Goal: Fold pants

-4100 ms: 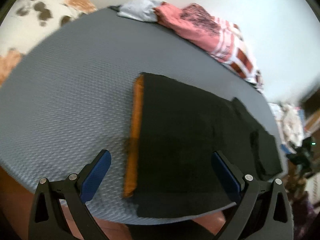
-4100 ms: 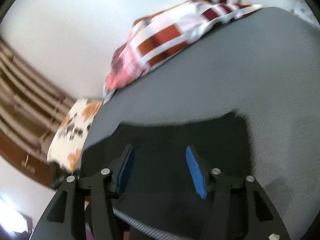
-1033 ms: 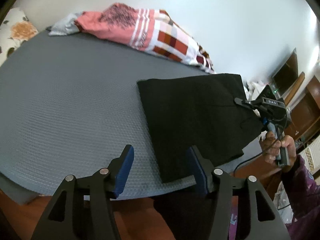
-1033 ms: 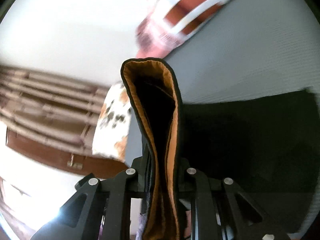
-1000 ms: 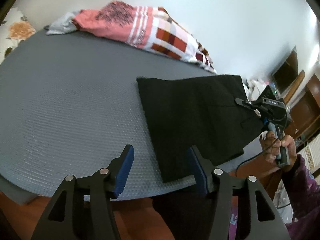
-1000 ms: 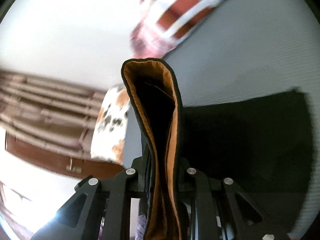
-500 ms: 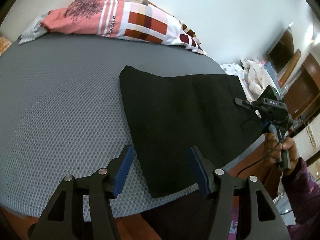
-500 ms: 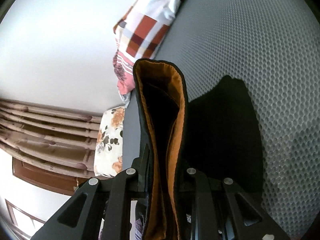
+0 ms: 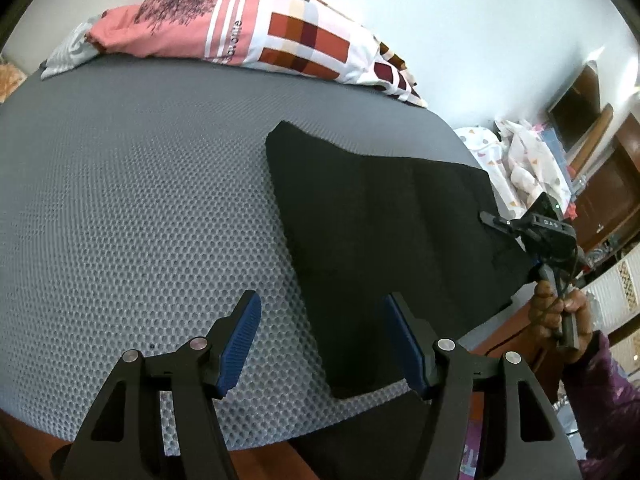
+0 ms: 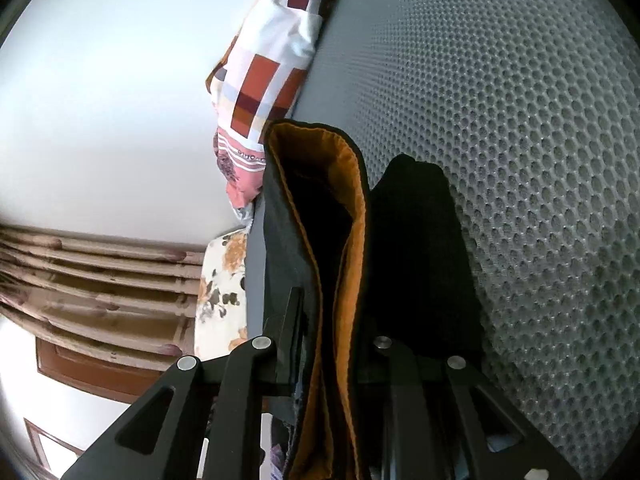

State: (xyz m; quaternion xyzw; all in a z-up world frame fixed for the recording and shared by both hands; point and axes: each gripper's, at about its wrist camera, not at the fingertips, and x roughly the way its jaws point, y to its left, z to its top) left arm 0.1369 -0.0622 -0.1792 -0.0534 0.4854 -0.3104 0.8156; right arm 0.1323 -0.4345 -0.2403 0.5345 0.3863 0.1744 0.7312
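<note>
The right gripper (image 10: 320, 344) pinches the pants' (image 9: 384, 216) orange-lined waistband (image 10: 352, 240). The left gripper (image 9: 324, 344) is opening, its jaws over the pants' near edge with nothing pressed between them. The black pants lie folded on the grey mat (image 9: 132, 208), with a checked cloth (image 9: 280, 36) at the mat's far edge.

The left wrist view looks steeply down across the grey mat (image 9: 132, 200) from its near edge. The right wrist view sits close above the mat (image 10: 520, 120), facing shallowly along it. Both share the checked bedding (image 9: 304, 40) (image 10: 268, 64) at the mat's far edge.
</note>
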